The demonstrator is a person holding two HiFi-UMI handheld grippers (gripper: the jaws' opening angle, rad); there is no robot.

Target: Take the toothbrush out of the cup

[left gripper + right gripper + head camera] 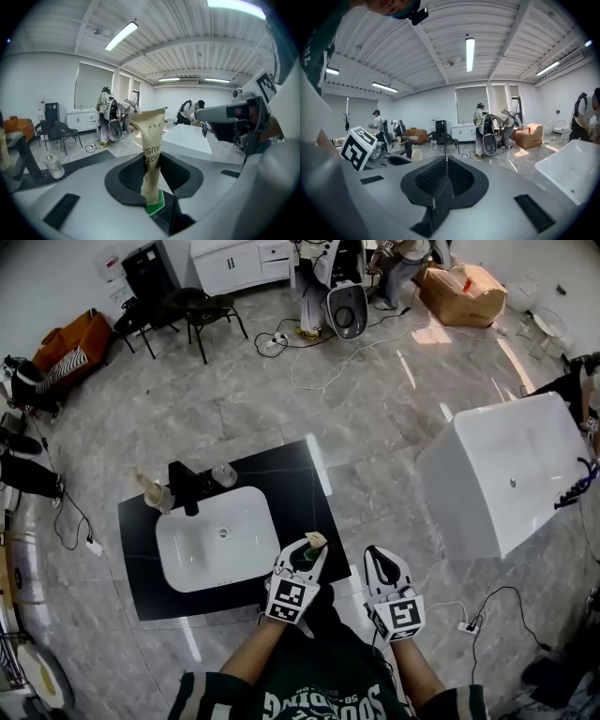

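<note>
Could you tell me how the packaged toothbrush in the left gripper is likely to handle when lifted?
The toothbrush packet stands upright unsupported above the left gripper, so it is probably fairly stiff. It looks slim and papery, hence likely light. Its smooth wrapper, pinched low down, might slip or pivot.

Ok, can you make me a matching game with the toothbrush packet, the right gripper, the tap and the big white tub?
Things:
1. toothbrush packet
2. right gripper
3. tap
4. white tub

Where or how:
A. black, standing behind the basin
B. shut, with nothing in it
C. pinched in the left gripper
D. on the floor beside the black counter

Pairs: 1-C, 2-B, 3-A, 4-D
</note>
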